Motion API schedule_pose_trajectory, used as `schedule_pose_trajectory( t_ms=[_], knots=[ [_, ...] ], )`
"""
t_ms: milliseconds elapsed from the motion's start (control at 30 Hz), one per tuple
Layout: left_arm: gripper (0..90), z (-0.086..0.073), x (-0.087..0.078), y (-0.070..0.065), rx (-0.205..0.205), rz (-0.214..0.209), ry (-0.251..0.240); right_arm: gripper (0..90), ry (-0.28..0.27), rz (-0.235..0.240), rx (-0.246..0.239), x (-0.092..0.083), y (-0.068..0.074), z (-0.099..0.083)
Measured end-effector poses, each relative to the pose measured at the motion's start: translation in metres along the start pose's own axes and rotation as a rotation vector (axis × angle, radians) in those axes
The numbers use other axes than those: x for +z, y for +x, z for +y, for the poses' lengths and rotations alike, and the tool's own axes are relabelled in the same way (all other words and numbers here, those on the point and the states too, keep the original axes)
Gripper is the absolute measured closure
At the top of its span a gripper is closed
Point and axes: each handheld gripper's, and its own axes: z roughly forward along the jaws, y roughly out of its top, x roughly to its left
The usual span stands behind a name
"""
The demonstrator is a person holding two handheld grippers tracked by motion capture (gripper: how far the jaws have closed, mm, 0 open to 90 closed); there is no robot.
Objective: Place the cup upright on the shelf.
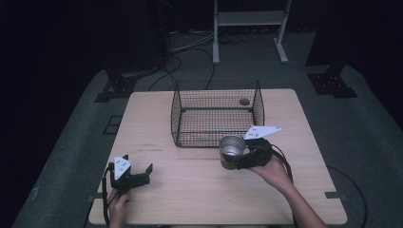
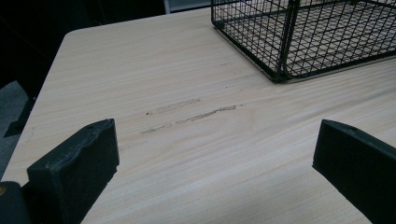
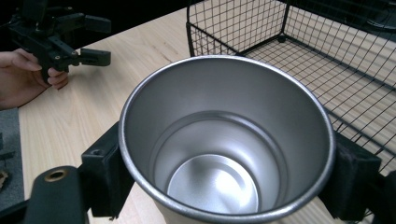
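The right gripper point(image 1: 237, 159) is clamped on a metal cup point(image 1: 232, 151), one black jaw on each side of its wall. In the high view the cup stands upright at about 4 o'clock from the table's centre, just beside the front edge of the wire basket point(image 1: 216, 114); whether it touches the wood I cannot tell. The cup is round, of brushed silver steel, with a thin rolled rim. The right gripper view looks straight into it point(image 3: 219, 154): the inside is empty and smooth, with a step partway down the wall and a shiny flat bottom, which the high view does not give.

The left gripper point(image 1: 138, 175) is at 7 o'clock on the table point(image 1: 157, 199), its jaws wide apart with nothing between them. Its own view shows pale wood grain with some short dark scratch marks point(image 2: 196, 114), too small to read from above. The basket is a black grid of thin wire, rectangular and open on top.
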Motion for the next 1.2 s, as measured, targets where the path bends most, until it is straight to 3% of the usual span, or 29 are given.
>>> schedule_pose_trajectory(
  t_ms=[467, 900, 1200],
  knots=[
    [0.0, 0.000, 0.000, 0.000, -0.002, 0.000, -0.002, 17.8, -0.028, 0.006, 0.004, -0.007, -0.012, 0.039],
    [0.0, 0.000, 0.000, 0.000, 0.001, 0.002, -0.002, 17.8, -0.021, -0.005, 0.004, -0.008, -0.024, 0.065],
    [0.0, 0.000, 0.000, 0.000, 0.000, 0.002, -0.004, 17.8, -0.018, -0.013, -0.001, -0.008, -0.032, 0.092]
  ],
)
